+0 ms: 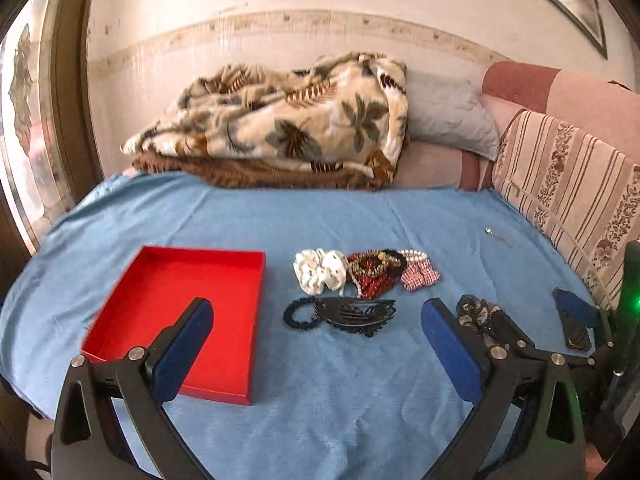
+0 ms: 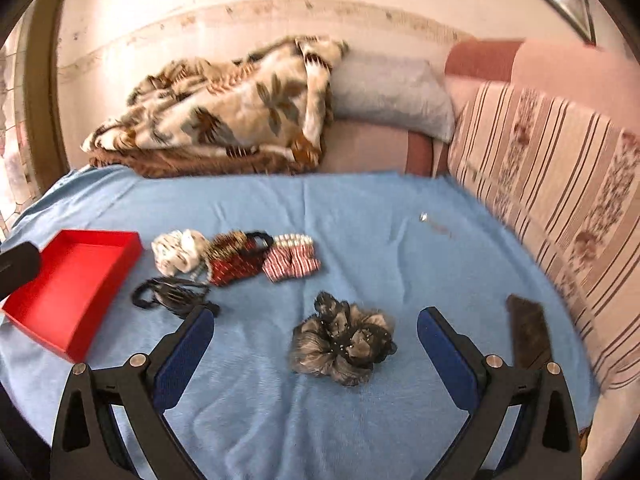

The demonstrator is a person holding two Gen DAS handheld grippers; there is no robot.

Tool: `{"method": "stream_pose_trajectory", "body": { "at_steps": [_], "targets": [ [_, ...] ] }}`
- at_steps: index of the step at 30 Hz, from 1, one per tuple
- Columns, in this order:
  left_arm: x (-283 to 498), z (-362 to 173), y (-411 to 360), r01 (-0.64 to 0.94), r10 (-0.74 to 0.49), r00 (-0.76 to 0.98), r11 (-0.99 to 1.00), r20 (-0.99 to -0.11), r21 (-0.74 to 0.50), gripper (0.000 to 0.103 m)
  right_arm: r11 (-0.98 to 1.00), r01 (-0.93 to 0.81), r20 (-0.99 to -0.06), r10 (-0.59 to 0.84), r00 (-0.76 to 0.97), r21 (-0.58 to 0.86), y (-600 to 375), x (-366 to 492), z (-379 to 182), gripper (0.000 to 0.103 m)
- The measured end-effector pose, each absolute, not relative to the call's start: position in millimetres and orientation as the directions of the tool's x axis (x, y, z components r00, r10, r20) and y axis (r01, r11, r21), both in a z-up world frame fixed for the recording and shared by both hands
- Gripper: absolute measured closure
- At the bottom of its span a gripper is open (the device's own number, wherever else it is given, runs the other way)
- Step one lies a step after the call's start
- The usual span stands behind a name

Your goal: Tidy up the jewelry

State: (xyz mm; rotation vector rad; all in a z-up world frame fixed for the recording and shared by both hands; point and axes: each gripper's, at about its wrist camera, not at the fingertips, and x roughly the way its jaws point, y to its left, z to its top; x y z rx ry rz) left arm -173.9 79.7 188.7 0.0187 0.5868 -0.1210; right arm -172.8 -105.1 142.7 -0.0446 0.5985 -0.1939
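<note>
An empty red tray [image 1: 132, 316] lies on the blue cloth at the left; it also shows in the right wrist view [image 2: 40, 316]. A black claw clip [image 1: 356, 314] and black hair tie [image 1: 298, 314] lie just ahead of my open, empty left gripper [image 1: 316, 312]. Behind them lie a white scrunchie [image 1: 320, 270], a red beaded pile [image 1: 372, 274] and a red checked scrunchie [image 1: 420, 274]. A grey-black scrunchie [image 2: 340, 344] lies between the fingers of my open, empty right gripper [image 2: 314, 320], a little ahead of them.
A dark flat object [image 2: 528, 336] lies at the right by the striped sofa back [image 2: 560, 184]. A small silver piece [image 2: 424, 217] sits far right on the cloth. A folded leaf-print blanket [image 1: 280, 128] and a pillow [image 1: 448, 120] lie at the back.
</note>
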Motion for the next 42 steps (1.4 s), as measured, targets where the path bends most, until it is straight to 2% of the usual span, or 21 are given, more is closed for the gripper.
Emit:
{"method": "stream_pose_trajectory", "body": {
  "at_steps": [12, 26, 42],
  "targets": [
    [-224.7, 212.1, 97.0, 0.059, -0.023, 0.912, 0.995, -0.41, 0.075, 0.0, 0.973, 0.209, -0.458, -0.232, 0.858, -0.101, -88.1, -219.8, 173.0, 0.0],
    [-251.9, 222.0, 114.4, 0.02, -0.013, 0.946, 1.0, -0.323, 0.019, 0.0, 0.968, 0.233, -0.335, -0.249, 0.909, -0.089, -80.4, -251.2, 188.0, 0.0],
    [-247.9, 208.7, 107.6, 0.042, -0.024, 0.928, 0.998, -0.372, 0.041, 0.0, 0.962, 0.26, -0.337, -0.272, 0.901, -0.082, -83.3, -253.7, 183.2, 0.0]
  ]
}}
